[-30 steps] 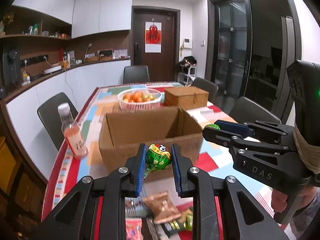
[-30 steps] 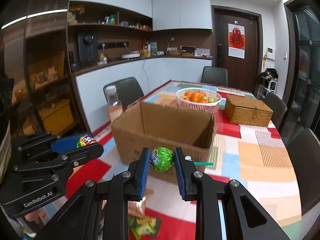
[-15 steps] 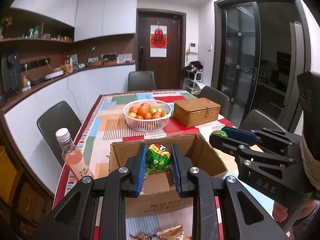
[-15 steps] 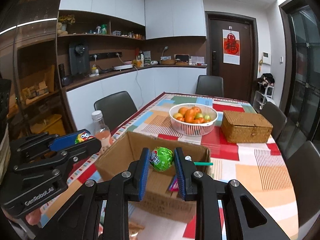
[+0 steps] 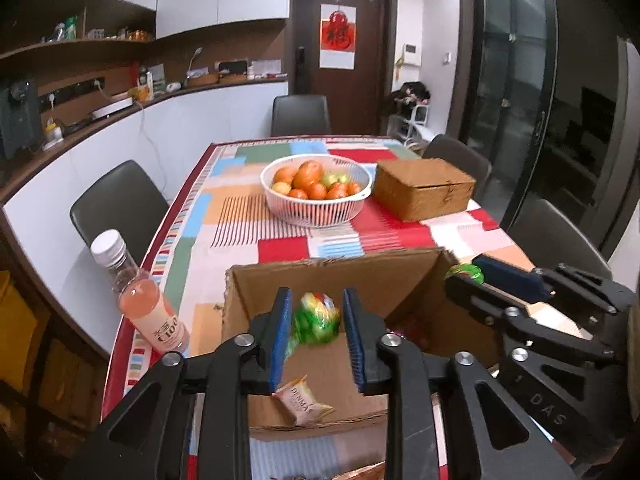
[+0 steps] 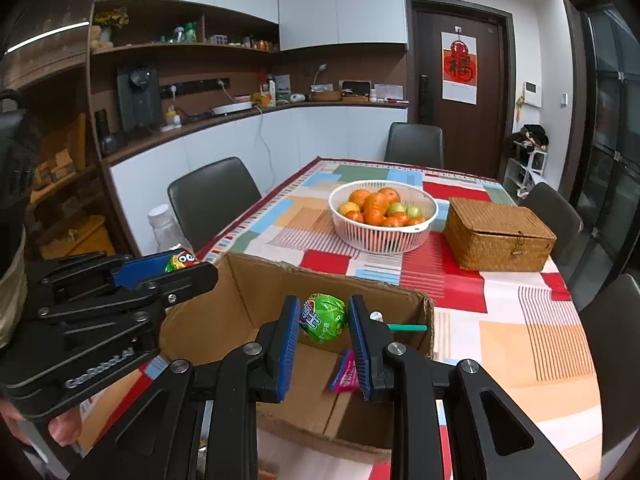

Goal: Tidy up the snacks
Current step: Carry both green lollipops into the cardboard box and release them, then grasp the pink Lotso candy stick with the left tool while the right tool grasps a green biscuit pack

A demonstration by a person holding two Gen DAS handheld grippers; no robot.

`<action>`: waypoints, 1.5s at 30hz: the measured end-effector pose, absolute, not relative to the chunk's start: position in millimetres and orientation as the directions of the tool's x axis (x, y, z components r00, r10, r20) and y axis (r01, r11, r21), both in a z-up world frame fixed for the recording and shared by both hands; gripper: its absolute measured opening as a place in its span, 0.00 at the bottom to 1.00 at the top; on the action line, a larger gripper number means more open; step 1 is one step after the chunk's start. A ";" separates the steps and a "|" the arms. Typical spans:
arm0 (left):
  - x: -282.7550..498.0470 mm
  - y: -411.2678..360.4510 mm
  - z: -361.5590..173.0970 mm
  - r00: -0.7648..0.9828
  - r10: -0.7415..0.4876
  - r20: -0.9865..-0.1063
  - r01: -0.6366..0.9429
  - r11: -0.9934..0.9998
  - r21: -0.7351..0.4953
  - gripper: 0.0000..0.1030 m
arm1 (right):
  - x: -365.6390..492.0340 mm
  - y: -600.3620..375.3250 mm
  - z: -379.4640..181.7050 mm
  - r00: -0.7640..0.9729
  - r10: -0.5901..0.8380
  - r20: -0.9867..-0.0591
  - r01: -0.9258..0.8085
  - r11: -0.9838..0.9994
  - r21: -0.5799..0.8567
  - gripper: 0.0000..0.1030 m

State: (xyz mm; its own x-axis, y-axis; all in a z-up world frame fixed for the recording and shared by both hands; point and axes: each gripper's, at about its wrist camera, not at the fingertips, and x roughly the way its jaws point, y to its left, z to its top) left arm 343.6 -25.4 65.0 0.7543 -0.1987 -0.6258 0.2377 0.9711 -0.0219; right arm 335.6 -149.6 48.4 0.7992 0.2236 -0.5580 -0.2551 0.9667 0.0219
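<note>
Two wrapped lollipops, both over the open cardboard box (image 5: 336, 320). Left one — green-and-yellow lollipop (image 5: 316, 318) — shows blurred between the pads of the left claw (image 5: 316, 332); the pads stand apart from it on both sides, so the claw reads as parted and the candy looks to be loose, dropping toward the box floor. Right one — green lollipop (image 6: 323, 317) — sits pinched between the pads of the right claw (image 6: 324, 340), held firm above the box's near right part, its teal stick (image 6: 406, 327) poking out to the right past the pad.

Inside the box: a pale snack packet (image 5: 304, 400) on the floor near the front wall, a pink packet (image 6: 346, 372) just beside the right claw's pad.

Outward on the surface (image 6: 520, 344): pink drink bottle (image 5: 140, 300) left of the box, white fruit basket (image 6: 384, 216) beyond it, wicker box (image 6: 500, 236) far right.

Risks, as judgement:
- Right lollipop's stick reaches toward the box's right wall — it could catch on the rim as the candy goes down and tip it out onto the cloth.
- The two claws crowd one opening; a careless lowering could knock them together or nudge the light box.
- The bottle stands close to the surface's left edge; a shoved box could topple it.
</note>
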 end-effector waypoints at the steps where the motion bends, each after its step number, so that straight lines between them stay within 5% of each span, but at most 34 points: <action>1: 342.8 -24.7 64.9 0.756 -0.196 -0.625 0.233 0.972 -0.023 0.35 | 335.6 -149.4 48.0 0.803 0.215 -0.556 -0.250 0.968 0.012 0.26; 4: 332.6 -23.4 67.3 0.767 -0.182 -0.616 0.222 0.975 -0.013 0.38 | 330.1 -149.1 49.3 0.815 0.180 -0.550 -0.218 0.976 -0.004 0.38; 23: 205.5 -6.9 79.4 0.823 -0.157 -0.546 0.247 0.964 0.095 0.45 | 225.3 -145.9 51.2 0.821 0.248 -0.514 -0.268 0.963 0.036 0.38; 45: 153.7 20.8 -5.3 0.708 -0.120 -0.696 0.222 0.973 0.058 0.51 | 181.9 -135.4 -40.2 0.630 0.260 -0.732 -0.236 0.962 0.139 0.41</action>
